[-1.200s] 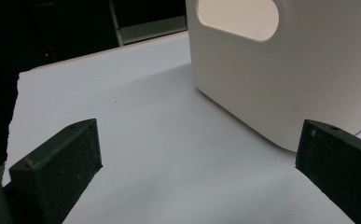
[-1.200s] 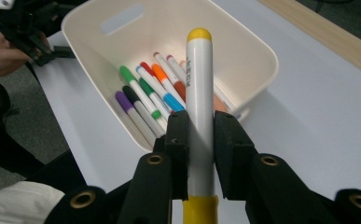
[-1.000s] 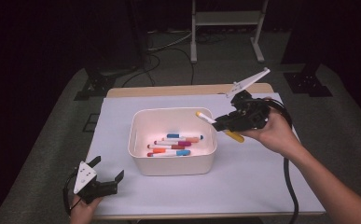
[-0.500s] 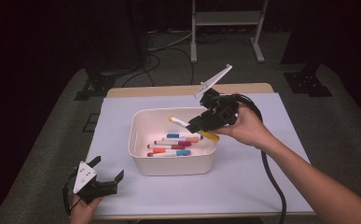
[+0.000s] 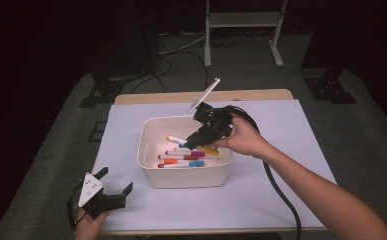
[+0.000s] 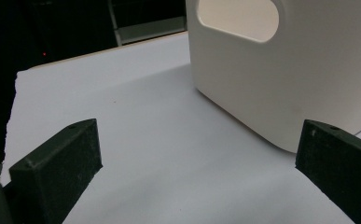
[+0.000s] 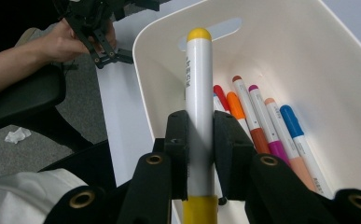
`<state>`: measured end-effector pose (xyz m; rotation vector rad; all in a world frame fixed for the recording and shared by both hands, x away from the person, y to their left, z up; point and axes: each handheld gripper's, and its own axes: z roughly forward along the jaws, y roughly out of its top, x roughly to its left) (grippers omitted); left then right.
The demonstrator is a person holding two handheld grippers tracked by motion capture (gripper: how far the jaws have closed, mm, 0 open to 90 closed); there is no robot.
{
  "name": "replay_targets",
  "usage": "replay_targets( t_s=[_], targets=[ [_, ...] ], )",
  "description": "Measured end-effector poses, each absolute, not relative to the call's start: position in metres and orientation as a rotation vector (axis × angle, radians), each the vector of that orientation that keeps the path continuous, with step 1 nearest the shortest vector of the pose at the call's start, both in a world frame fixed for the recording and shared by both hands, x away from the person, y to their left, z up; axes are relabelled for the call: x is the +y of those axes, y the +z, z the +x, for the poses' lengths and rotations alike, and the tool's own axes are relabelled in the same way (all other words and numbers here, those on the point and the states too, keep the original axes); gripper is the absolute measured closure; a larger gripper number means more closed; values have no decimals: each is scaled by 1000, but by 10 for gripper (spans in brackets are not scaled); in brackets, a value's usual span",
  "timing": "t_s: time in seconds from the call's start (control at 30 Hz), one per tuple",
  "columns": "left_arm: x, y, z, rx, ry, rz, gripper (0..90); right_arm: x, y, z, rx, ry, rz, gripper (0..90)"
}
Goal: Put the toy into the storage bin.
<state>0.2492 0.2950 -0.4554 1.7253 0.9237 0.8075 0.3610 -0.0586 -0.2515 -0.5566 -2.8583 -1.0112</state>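
Six markers (image 7: 199, 107), one bin (image 5: 151, 131), two claws (image 5: 195, 141).

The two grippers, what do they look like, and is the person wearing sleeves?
Both the left gripper and the right gripper are black, two-jawed, each topped by a pale grey three-cornered plate. A thick black cable trails from the right one. Brass-coloured rivets mark its linkages. Both forearms are bare.

Table (image 5: 281, 96): wooden top, its far edge showing bare beyond the sheet.
Sheet (image 5: 291, 150): pale lilac-white, covering nearly the whole top, lying flat.
Bin (image 5: 186, 177): white, rounded corners, standing on the sheet near its middle, slot handle in the end wall.
Left gripper (image 5: 112, 197): resting on the sheet at the near left corner, apart from the bin.
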Motion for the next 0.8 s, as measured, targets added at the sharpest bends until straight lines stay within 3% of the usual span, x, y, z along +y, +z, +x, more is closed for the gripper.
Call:
replay_targets(
  t_s=[0.8],
  targets=[
    [295, -455, 249, 916, 809, 1725, 0, -21, -319, 385, -2850, -810, -496, 758]
  ],
)
